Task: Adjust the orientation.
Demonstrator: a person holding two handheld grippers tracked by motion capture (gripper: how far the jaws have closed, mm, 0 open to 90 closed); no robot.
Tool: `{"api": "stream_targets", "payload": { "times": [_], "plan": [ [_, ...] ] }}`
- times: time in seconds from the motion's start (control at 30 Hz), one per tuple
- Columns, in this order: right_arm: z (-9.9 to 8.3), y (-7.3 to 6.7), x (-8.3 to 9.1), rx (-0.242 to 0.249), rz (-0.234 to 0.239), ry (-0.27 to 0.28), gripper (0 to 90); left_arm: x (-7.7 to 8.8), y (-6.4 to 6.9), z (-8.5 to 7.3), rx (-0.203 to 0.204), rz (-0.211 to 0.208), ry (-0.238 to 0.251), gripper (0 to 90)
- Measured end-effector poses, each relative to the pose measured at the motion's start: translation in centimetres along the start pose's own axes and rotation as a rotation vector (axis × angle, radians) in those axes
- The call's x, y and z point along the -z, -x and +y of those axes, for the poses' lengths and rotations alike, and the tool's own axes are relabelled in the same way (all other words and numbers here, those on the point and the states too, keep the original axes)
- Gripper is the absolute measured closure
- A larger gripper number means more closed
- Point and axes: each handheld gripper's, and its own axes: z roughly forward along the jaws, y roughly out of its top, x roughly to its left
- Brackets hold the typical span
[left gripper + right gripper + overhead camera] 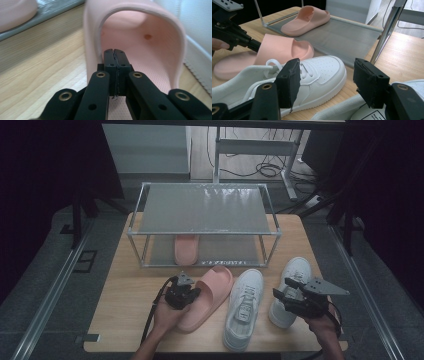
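A pink slipper (210, 292) lies on the wooden table in front of the rack. My left gripper (196, 292) pokes into its heel side. In the left gripper view the jaws are shut on each other, tips (115, 53) just under the slipper's strap arch (140, 15), with nothing between them. A second pink slipper (186, 249) lies on the rack's lower shelf. Two white sneakers (244, 307) (295, 275) lie to the right. My right gripper (281, 287) hovers over the right sneaker, open, and its view (328, 80) looks across the left sneaker (319, 72).
A metal two-shelf rack (202, 210) stands at the back of the table, its top shelf bare. The rack's post (384, 35) rises close by in the right gripper view. The table's front edge lies just below the shoes. Cables lie on the floor behind.
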Motion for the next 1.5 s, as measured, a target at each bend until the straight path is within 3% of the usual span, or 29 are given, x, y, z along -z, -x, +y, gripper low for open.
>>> {"api": "stream_targets", "payload": {
  "times": [0.2, 0.53, 0.7, 0.87, 1.13, 1.5],
  "plan": [
    [-0.1, 0.0, -0.1, 0.0, -0.001, -0.003, 39.0, 0.2, -0.8, -0.1, 0.024, 0.008, 0.008, 89.8],
    [-0.2, 0.0, -0.3, -0.001, 0.003, -0.009, 39.0, 1.8, -0.8, -0.2, 0.018, -0.004, 0.046, 80.1],
    [-0.1, -0.1, -0.2, 0.0, 0.002, -0.006, 39.0, 2.3, -0.6, -0.3, 0.008, -0.021, 0.041, 63.5],
    [-0.1, -0.1, -0.3, 0.003, 0.003, -0.01, 39.0, 2.8, -0.3, -0.4, 0.018, -0.058, 0.042, 54.8],
    [-0.1, 0.1, -0.2, 0.003, -0.001, -0.007, 39.0, 3.9, 0.6, -1.0, 0.018, -0.09, 0.054, 52.1],
    [-0.1, 0.0, -0.2, 0.005, -0.001, -0.005, 39.0, 3.7, 1.5, -1.3, 0.002, -0.084, 0.036, 51.7]
  ]
}}
